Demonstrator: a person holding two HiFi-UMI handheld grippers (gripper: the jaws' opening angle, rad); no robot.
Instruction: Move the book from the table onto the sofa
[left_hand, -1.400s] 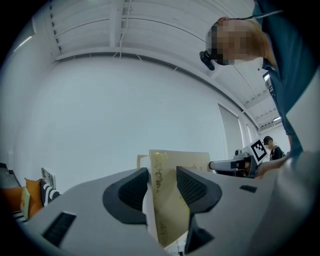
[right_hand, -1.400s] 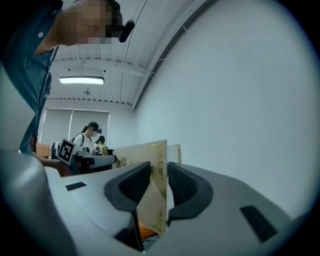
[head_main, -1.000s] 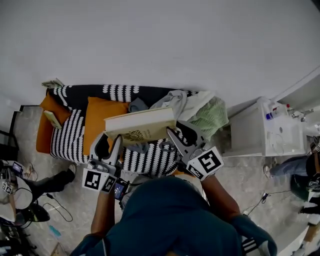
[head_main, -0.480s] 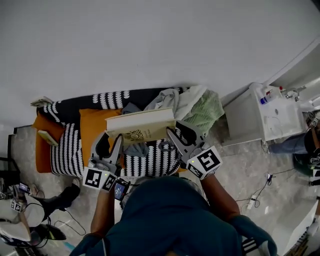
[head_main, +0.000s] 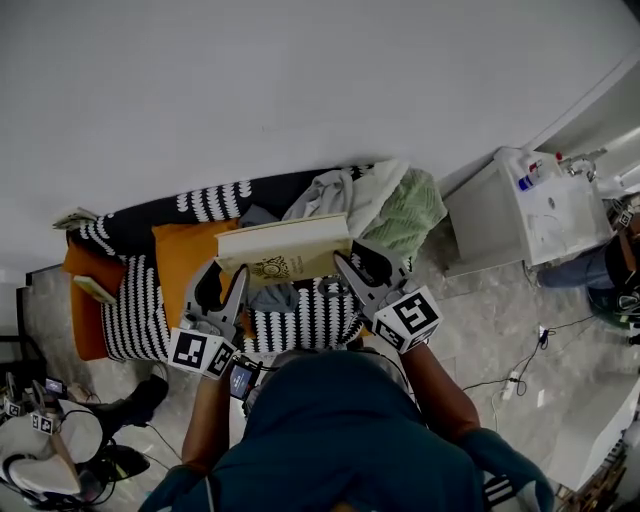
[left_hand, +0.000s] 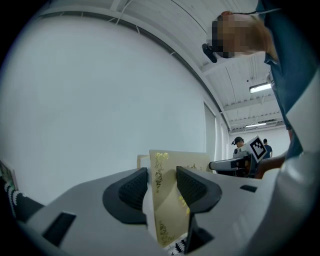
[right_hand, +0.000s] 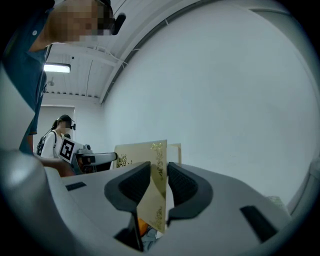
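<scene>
cream book (head_main: 285, 248) between left gripper (head_main: 222, 277) and right gripper (head_main: 359, 263), over striped sofa (head_main: 300, 316)

Three cameras, all sharing the book (head_main: 285, 252).
Your head camera looks steeply down onto the sofa (head_main: 135, 300), with the left tool (head_main: 220, 287) and right tool (head_main: 358, 265) close beneath it. Each tool's camera looks level along its own jaws toward the white wall (head_main: 300, 80), the book close before the lens.
</scene>
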